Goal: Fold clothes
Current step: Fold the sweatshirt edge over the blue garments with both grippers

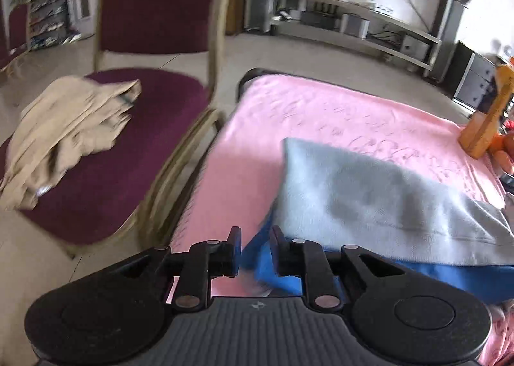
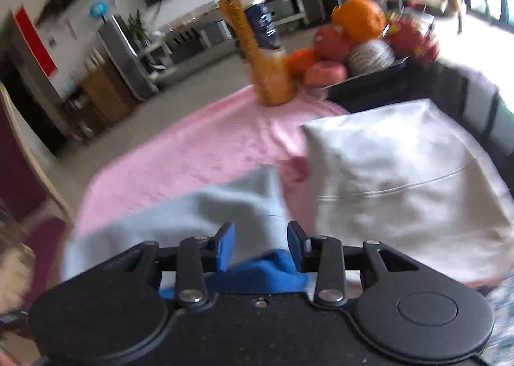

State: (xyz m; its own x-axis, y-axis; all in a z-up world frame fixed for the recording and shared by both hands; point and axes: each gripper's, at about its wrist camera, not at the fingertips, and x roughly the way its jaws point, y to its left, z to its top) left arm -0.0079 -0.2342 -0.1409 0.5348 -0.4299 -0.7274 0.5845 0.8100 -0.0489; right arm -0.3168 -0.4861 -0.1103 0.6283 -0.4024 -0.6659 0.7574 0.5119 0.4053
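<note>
A light grey-blue garment [image 1: 369,199] with a bright blue part [image 1: 273,269] lies folded on the pink cloth [image 1: 289,115] over the table. My left gripper [image 1: 256,250] is open just above its near left corner, the blue edge between the jaws. In the right wrist view the same garment [image 2: 205,215] lies ahead and my right gripper [image 2: 261,245] is open over its blue edge [image 2: 266,269]. A folded white garment [image 2: 401,192] lies to its right. A beige garment [image 1: 64,134] lies crumpled on the chair seat.
A maroon chair [image 1: 135,147] with a gold frame stands close to the table's left side. An orange juice bottle [image 2: 257,41] and a dark tray of fruit [image 2: 369,76] stand at the far right of the table. A TV stand [image 1: 353,22] is beyond.
</note>
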